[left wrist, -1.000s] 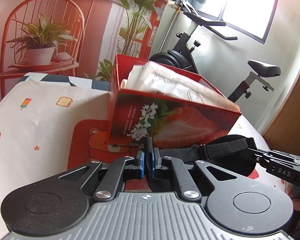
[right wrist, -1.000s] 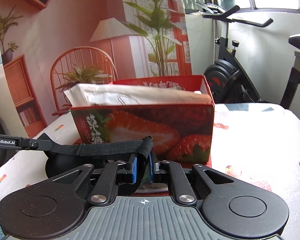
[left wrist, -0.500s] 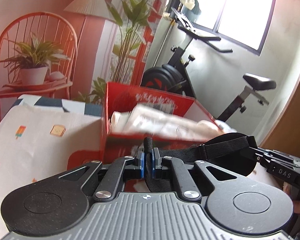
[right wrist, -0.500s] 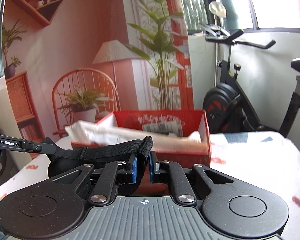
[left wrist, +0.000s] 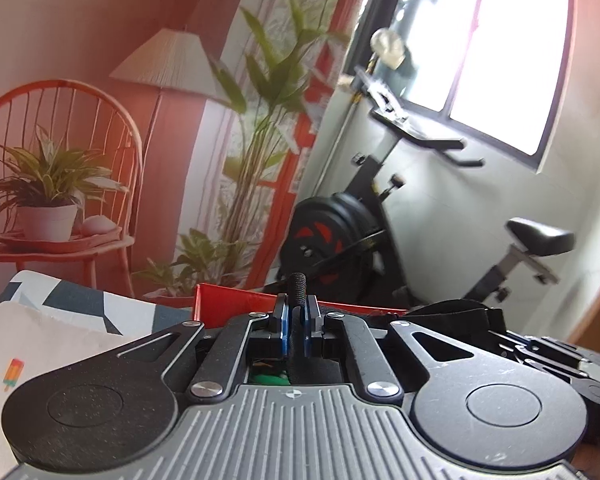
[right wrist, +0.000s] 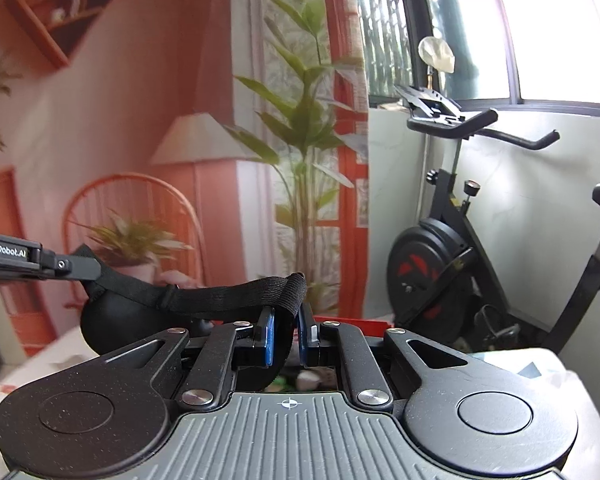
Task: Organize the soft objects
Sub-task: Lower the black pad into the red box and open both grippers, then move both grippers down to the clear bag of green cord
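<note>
Behind both grippers, left gripper [left wrist: 296,322] and right gripper [right wrist: 286,330] clenched on the black strap [right wrist: 228,294], the red box [left wrist: 228,306] is mostly hidden.

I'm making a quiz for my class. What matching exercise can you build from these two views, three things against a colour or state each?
Things:
1. strap
2. box
3. bike seat

Descriptions:
A. red, only its top edge showing
B. black, padded, on a metal post
C. black, stretched between the left gripper and the right gripper

Pairs: 1-C, 2-A, 3-B
</note>
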The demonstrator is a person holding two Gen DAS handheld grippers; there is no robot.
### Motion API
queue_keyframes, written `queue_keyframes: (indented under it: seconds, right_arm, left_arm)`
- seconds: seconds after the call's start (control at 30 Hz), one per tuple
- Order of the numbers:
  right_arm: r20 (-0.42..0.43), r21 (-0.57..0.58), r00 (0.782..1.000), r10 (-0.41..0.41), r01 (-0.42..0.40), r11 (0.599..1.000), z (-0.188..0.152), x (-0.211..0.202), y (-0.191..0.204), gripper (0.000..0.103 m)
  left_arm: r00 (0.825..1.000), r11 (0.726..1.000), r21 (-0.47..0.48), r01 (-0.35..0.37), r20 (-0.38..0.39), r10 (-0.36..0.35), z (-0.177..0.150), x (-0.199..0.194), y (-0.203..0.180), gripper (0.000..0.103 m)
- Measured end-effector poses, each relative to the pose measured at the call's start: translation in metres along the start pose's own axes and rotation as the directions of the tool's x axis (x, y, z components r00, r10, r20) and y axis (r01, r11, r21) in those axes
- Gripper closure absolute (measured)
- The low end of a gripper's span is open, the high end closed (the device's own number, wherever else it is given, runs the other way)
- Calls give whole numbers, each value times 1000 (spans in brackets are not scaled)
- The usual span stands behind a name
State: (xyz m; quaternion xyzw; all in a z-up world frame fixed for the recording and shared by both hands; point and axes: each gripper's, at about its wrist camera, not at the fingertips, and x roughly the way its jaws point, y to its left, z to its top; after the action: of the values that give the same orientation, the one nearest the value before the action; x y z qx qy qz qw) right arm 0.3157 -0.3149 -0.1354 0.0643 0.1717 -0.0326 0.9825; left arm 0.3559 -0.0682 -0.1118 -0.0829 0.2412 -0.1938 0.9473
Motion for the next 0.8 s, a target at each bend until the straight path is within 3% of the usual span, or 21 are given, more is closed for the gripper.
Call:
queue_keyframes:
  seconds: [0.13, 0.23, 0.27, 0.3, 0.37, 0.4, 0.47, 0.67, 0.8]
  right_arm:
    - [-65, -3, 997, -47, 47, 999, -8, 42, -8, 92]
    - [-130, -12, 988, -88, 87, 996, -23, 62, -10, 87]
    - [-148, -16, 984, -96, 95, 995, -29, 64, -9, 81]
    - [-153, -14, 984, -88, 86, 996, -34, 63, -10, 78]
    - [-158, -13, 985, -71, 70, 997, -44, 57, -9, 67]
    - [-157, -17, 985, -73, 71, 997, -48, 53, -8, 58]
    - [-140, -22, 988, -66, 64, 998, -54, 40, -7, 50]
    - [-88, -12, 996, 9, -10, 1000, -67, -15, -2, 48]
    - [-69, -31, 997, 32, -35, 999, -79, -49, 7, 48]
  left_arm:
    - [998, 999, 21, -39, -53, 40, -6, 34, 0, 95]
    - [995, 999, 35, -9, -99, 13, -13, 47, 4, 89]
    - [994, 999, 50, -2, -108, 7, -16, 47, 4, 79]
    - [994, 997, 72, 3, -106, 4, -19, 46, 4, 62]
    - [996, 994, 111, 7, -93, 4, -23, 39, 3, 45]
    - [996, 992, 122, 16, -86, -6, -25, 34, 3, 42]
    - [995, 990, 133, 42, -96, -29, -26, 28, 4, 42]
    - [989, 987, 129, 98, -124, -82, -42, -13, 6, 42]
    - [984, 992, 63, 111, -150, -101, -62, -37, 15, 42]
